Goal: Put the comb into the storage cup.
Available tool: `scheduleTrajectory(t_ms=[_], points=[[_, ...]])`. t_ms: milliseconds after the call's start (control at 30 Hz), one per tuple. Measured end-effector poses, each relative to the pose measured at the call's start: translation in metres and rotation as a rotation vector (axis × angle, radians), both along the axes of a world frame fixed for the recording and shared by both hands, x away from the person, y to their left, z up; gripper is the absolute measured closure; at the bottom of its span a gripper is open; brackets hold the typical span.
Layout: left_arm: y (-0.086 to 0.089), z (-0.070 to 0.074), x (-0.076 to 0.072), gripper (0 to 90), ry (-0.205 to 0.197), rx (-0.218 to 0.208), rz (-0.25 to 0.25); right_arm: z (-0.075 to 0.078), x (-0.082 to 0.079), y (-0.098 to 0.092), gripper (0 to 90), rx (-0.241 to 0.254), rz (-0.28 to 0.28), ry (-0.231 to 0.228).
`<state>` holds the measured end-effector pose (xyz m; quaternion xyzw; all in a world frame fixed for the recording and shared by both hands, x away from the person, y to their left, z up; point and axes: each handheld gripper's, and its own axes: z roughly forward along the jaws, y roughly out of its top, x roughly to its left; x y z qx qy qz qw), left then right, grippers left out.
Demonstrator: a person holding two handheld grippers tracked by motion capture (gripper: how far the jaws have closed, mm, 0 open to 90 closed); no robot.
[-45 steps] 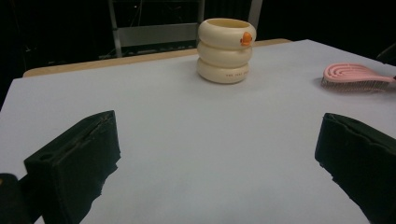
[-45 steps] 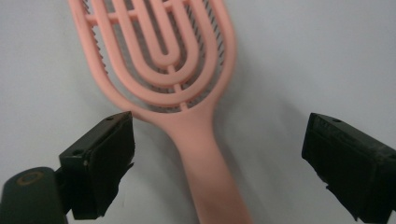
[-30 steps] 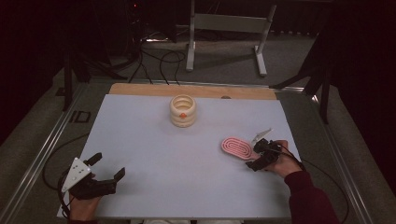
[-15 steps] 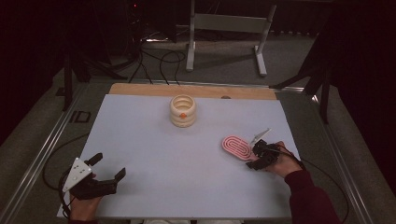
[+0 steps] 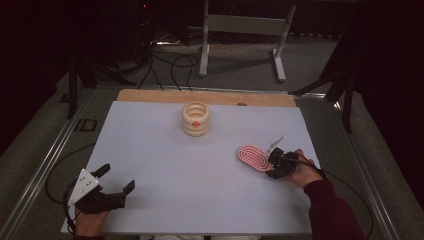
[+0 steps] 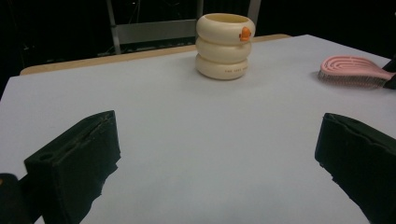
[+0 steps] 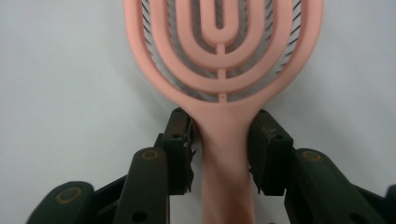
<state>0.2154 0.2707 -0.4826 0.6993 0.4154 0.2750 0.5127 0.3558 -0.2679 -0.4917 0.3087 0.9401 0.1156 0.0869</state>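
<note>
White table [image 5: 165, 165], cream ringed pot [image 5: 195, 118] standing mid-back, pink hairbrush [image 5: 252, 156] lying flat at right

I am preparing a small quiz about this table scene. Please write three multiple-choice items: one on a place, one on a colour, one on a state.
1. Where does the cream holder stand?
A. near the far edge of the table, in the middle
B. beside the left gripper
C. on the floor

2. What colour is the hairbrush?
A. blue
B. pink
C. green

3. How do the fingers of the right gripper stand?
A. wide apart, away from the brush
B. closed round the holder
C. on both sides of the brush handle, pressing it

Key: 1 A, the high view shows it there; 2 B, its ribs are pink; 3 C, the right gripper view shows both fingers against the handle.
</note>
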Motion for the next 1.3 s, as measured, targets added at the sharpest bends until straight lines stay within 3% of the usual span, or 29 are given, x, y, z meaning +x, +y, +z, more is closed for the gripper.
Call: scheduleTrajectory(t_ms=[67, 200, 500, 733, 967, 1300], points=[[0.0, 0.0, 0.0, 0.7, 0.0, 0.0, 0.0, 0.001, 0.002, 0.004, 64.3, -0.05, 0.014, -0.008], [0.0, 0.0, 0.0, 0.7, 0.001, -0.001, 0.0, 0.001, 0.003, 0.007, 64.4, -0.068, 0.023, 0.001], [-0.001, 0.0, 0.0, 0.7, 0.002, -0.001, -0.003, 0.0, 0.009, 0.002, 66.5, -0.026, 0.002, 0.053], [0.0, 0.0, 0.0, 0.8, 0.004, -0.001, -0.003, 0.001, 0.011, 0.002, 68.0, -0.029, -0.007, 0.074], [0.0, 0.0, 0.0, 1.0, 0.005, -0.001, 0.0, 0.001, 0.008, 0.003, 69.0, -0.017, -0.054, 0.077], [0.0, -0.001, 0.0, 1.0, 0.011, 0.001, 0.002, 0.001, 0.0, -0.001, 70.0, 0.017, -0.083, 0.029]])
